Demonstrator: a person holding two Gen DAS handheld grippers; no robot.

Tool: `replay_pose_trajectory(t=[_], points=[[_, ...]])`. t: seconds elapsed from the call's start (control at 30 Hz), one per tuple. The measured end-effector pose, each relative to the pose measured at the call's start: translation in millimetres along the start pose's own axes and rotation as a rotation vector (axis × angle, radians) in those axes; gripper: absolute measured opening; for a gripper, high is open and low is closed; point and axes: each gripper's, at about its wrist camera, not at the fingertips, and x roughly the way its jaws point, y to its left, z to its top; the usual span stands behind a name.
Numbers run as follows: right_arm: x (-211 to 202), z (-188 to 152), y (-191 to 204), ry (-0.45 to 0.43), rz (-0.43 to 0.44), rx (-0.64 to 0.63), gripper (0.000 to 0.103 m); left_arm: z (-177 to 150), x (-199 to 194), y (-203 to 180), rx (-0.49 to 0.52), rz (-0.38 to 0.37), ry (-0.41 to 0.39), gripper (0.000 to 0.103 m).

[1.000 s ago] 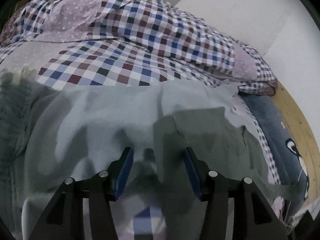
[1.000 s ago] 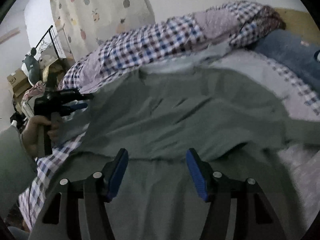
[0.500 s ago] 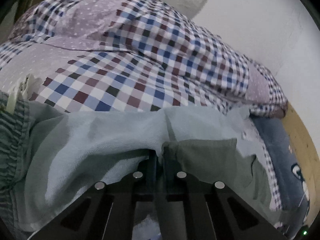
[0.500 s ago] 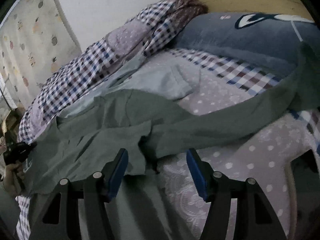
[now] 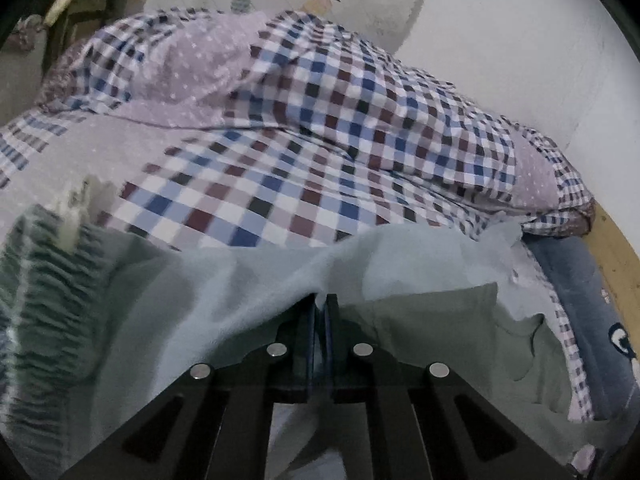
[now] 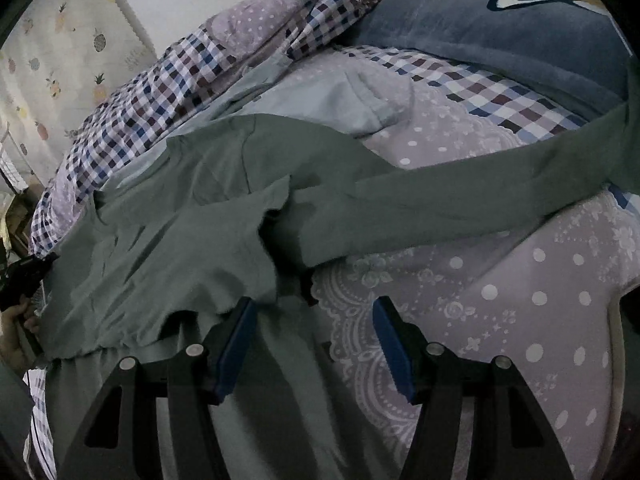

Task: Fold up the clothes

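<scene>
Since one second ago, the left gripper (image 5: pixel 320 316) has gone from spread apart to clamped on a fold of the pale blue-grey garment (image 5: pixel 192 300), and the right gripper (image 6: pixel 312 344) has swung from the middle of the green garment (image 6: pixel 180 216) toward its long sleeve (image 6: pixel 460 200).

The left gripper pinches the pale cloth between its blue pads; the cloth drapes over both fingers. The right gripper hangs spread and empty, just above the green garment's lower edge.

The green garment lies on the bed, crumpled, with one sleeve stretched out toward the blue pillow (image 6: pixel 500 28). The pale garment lies partly beneath it, toward the quilt.

Progress, as a judgement: early. No clean fold is visible; both garments remain to be flattened and folded.

The working surface is a lilac dotted bedsheet (image 6: pixel 520 300) with lace print. A checked quilt (image 5: pixel 320 120) is heaped along the white wall (image 5: pixel 520 40). A pineapple-print curtain (image 6: pixel 60 48) hangs at the far end.
</scene>
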Motion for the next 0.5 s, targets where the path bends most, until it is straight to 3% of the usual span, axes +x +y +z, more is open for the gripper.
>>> replay_pose_trajectory(t=[0.07, 0.23, 0.4, 0.5], points=[[1.9, -0.8, 0.6, 0.007, -0.004, -0.004, 0.064, 2.9, -2.1, 5.5, 0.006, 0.006, 0.011, 0.002], [-0.7, -0.6, 3.2, -0.008, 0.004, -0.011, 0.064, 4.9, -16.2, 7.3, 0.06, -0.087, 0.048, 0.004], [-1.2, -1.2, 6.0, -0.006, 0.012, -0.012, 0.064, 0.9, -17.3, 0.7, 0.107, -0.165, 0.095, 0.04], [-1.4, -1.3, 7.0, -0.009, 0.015, -0.012, 0.064, -5.2, -13.0, -7.1, 0.167, -0.184, 0.122, 0.043]])
